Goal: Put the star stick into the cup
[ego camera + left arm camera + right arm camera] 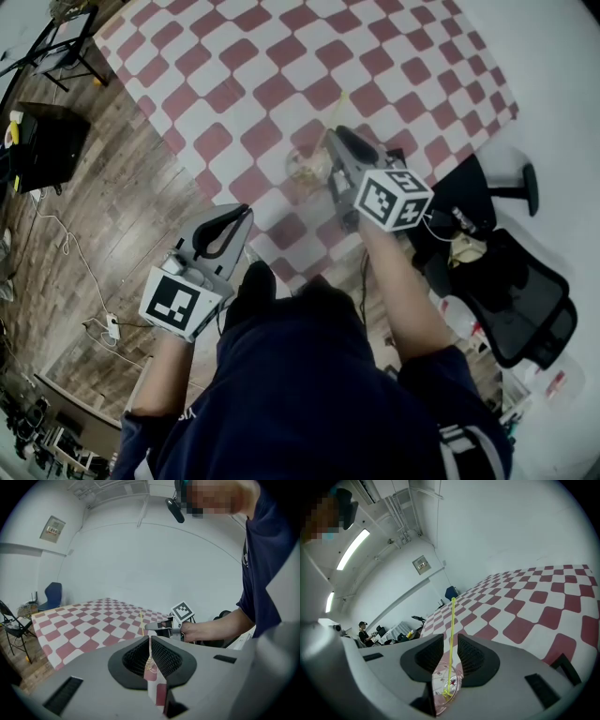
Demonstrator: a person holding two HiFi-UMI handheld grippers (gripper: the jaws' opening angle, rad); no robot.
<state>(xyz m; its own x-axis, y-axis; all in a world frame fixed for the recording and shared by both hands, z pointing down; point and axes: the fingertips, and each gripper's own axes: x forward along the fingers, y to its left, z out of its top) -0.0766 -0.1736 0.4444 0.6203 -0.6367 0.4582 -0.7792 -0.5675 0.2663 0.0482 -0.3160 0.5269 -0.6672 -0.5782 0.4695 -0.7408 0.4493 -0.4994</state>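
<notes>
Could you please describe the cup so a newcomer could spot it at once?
On the red-and-white chequered table, look near the person's edge, right at the tip of the right gripper. The cup stands there: clear, and the only thing on the table with a thin yellow stick rising from it.

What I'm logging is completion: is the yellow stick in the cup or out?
In. The yellow stick stands inside the clear cup, lower end near its bottom, shaft rising through the open right gripper.
</notes>
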